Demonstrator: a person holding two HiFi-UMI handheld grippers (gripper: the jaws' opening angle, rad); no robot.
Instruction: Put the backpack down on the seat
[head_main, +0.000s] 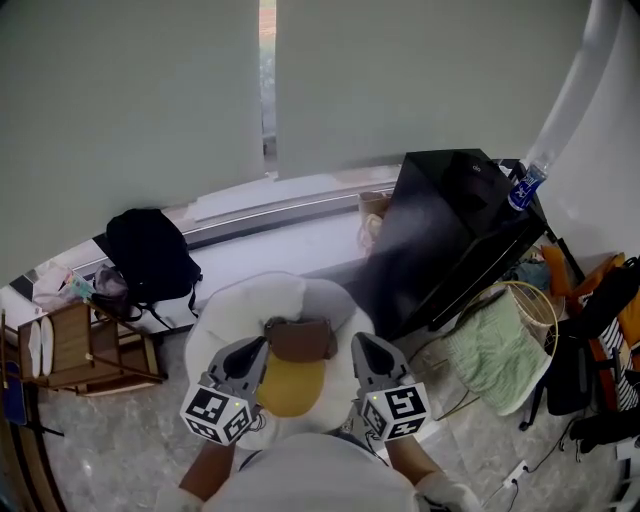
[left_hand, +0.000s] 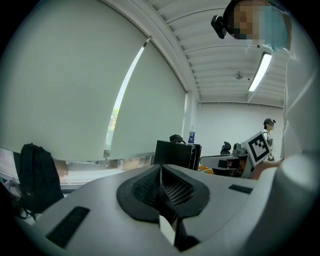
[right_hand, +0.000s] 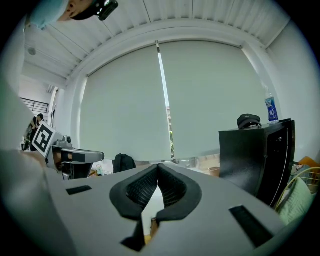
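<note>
The grey stone floor (head_main: 110, 450) carries a round white seat (head_main: 235, 310) in the middle. From it, a wooden stool (head_main: 85, 350) stands at 9 o'clock, a black backpack (head_main: 148, 255) at 10, a black cabinet (head_main: 450, 230) at 2 and a basket (head_main: 540, 300) at 3.

This looks like a shared office or lab room rather than a home. Pale roller blinds (head_main: 130, 90) cover a wide window above a long window ledge (head_main: 280, 240), and a slatted ceiling (left_hand: 215, 55) carries a strip light (left_hand: 261, 71). A black cabinet (head_main: 450, 230) stands by the window with a water bottle (head_main: 524, 188) on top. The floor (head_main: 110, 440) is polished stone-look tile. Far back there seem to be office chairs (left_hand: 226, 148), though they are small in view, and a person (left_hand: 269, 131) stands there. Bags and clothes (head_main: 590, 330) are piled against the right wall.
</note>
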